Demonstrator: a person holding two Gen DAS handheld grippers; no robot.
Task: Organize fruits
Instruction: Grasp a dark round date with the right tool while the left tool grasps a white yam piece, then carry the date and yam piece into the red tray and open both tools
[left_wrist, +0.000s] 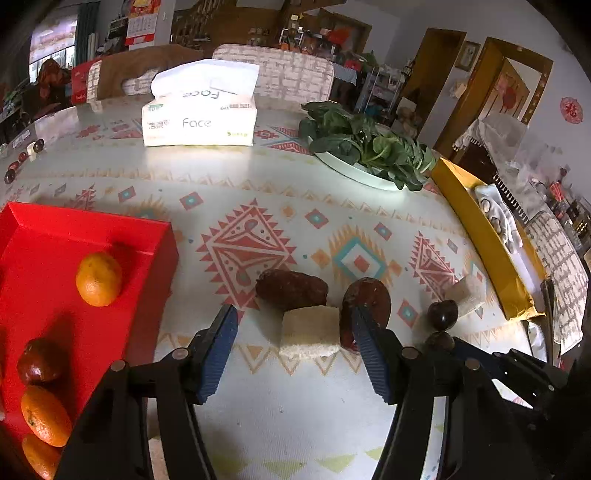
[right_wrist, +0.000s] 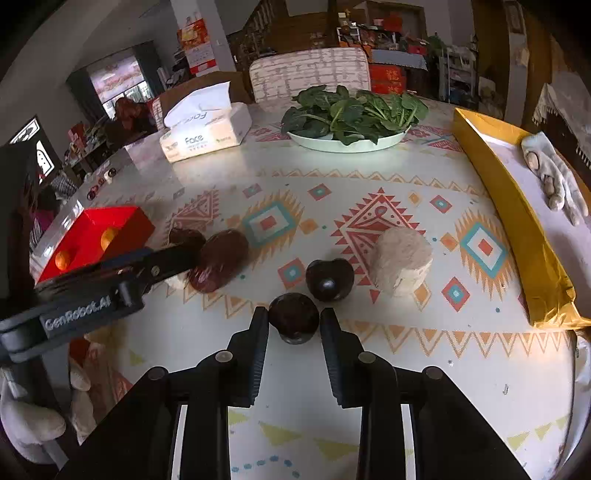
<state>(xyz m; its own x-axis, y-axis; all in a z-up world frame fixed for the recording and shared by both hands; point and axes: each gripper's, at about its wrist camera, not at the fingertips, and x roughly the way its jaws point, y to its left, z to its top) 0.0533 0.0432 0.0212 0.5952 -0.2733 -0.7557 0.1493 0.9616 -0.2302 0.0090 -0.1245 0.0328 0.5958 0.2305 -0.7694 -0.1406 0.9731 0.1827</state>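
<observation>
Red tray (left_wrist: 74, 236) holds oranges (left_wrist: 99, 278) (one dark fruit (left_wrist: 38, 361) too).

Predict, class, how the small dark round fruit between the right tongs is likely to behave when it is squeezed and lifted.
The dark round fruit looks round and glossy, so it may roll or slip from the right tongs if gripped off-centre. It seems small, so probably light. On the smooth tablecloth a nudge would likely send it rolling.

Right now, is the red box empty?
No. The left claw's camera shows oranges and a dark red fruit lying inside the red box.
</observation>
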